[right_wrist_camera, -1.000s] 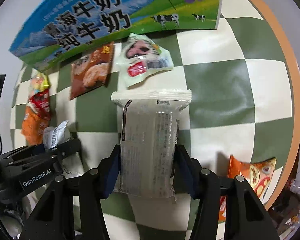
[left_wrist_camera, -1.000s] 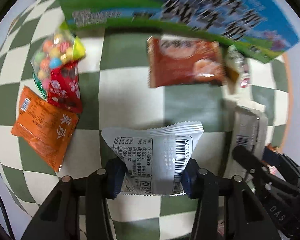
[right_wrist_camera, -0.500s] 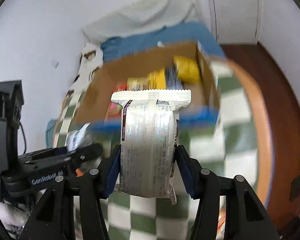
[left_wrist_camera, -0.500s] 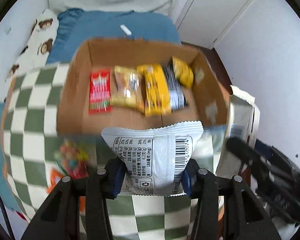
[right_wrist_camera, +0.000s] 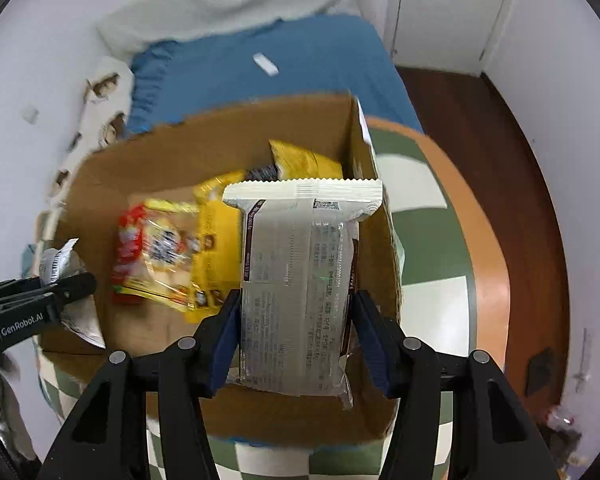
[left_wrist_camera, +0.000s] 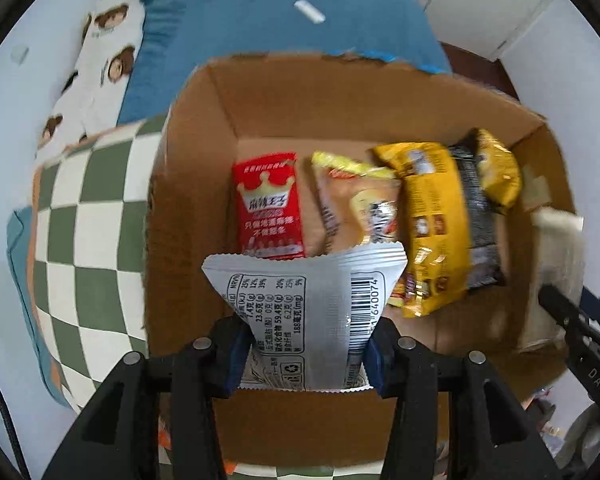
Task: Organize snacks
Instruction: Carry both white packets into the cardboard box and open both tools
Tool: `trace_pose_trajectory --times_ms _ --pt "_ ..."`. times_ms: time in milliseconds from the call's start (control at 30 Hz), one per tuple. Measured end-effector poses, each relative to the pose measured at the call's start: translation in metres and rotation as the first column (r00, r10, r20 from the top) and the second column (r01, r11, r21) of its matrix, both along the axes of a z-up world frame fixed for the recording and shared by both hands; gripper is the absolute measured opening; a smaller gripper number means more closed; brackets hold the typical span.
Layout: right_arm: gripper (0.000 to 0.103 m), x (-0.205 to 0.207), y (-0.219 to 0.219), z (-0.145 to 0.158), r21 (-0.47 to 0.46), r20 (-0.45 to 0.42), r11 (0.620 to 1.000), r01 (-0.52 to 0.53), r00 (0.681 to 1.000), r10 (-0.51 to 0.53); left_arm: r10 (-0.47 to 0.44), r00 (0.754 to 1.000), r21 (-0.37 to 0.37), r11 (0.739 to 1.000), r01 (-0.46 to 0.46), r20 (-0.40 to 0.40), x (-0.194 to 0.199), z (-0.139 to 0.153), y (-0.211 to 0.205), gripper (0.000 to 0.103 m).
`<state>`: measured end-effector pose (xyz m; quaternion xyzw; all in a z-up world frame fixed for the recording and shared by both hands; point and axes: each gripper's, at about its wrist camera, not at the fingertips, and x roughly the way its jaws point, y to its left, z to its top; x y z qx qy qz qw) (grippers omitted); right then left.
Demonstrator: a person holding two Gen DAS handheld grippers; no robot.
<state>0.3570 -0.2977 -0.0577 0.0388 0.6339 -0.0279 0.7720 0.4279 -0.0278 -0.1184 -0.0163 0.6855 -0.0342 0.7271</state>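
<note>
Both grippers hang over the open cardboard box (left_wrist_camera: 188, 184), each pointing down into it with a snack between its fingers. The left gripper (left_wrist_camera: 304, 354) has a silver packet (left_wrist_camera: 304, 304) with a barcode, pinched at its lower part; the jaws are opening, though the pads look in contact with the wrapper. The right gripper (right_wrist_camera: 294, 338) carries a pale long packet (right_wrist_camera: 300, 280) (printed back facing the camera), and its jaws are opening too, with the packet between them and seemingly touching both pads.

Inside the box, in the middle of the left wrist view, at least 4 snacks already lie in a row on the floor of the box: a red packet (left_wrist_camera: 268, 208) at the left, a beige-and-yellow packet (left_wrist_camera: 356, 204) next to it, then a yellow packet (left_wrist_camera: 432, 232) overlapping a dark one (left_wrist_camera: 480, 232) toward the right. The box stands on the checkered desk (left_wrist_camera: 88, 216), with a blue bed (left_wrist_camera: 284, 24) behind it at the top of the frame.

So the task looks well along: several snacks are boxed and 2 more are poised for release. An orange scrap at the lower left edge of the left wrist view may be another snack on the desk, but how many remain outside the box cannot be told from here.
</note>
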Motion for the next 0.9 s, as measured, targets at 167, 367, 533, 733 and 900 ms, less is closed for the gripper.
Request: trace_pose_trajectory --times_ms 167,367,533,733,900 --pt "0.092 0.002 0.005 -0.024 0.035 -0.07 0.999 -0.002 0.998 0.005 0.034 0.998 -0.046 0.998 -0.036 -0.05 0.005 -0.022 0.007 0.095" --pt "0.095 0.003 0.02 -0.036 -0.013 -0.083 1.0 -0.028 0.996 0.027 0.023 0.998 -0.047 0.999 -0.026 -0.056 0.001 -0.027 0.006 0.095" --pt "0.095 -0.004 0.025 -0.037 -0.038 -0.075 0.998 -0.049 0.996 0.046 0.031 1.0 -0.041 0.999 -0.031 -0.003 -0.008 -0.017 0.006 0.095" --pt "0.095 -0.013 0.024 -0.025 -0.037 -0.044 0.998 -0.047 0.998 0.045 0.019 0.998 -0.024 1.0 -0.017 0.066 -0.03 0.004 0.0 0.095" --pt "0.095 -0.029 0.026 -0.009 -0.022 0.005 0.999 -0.046 0.999 0.046 0.01 0.99 -0.024 1.0 -0.007 0.137 -0.053 0.024 -0.004 0.095"
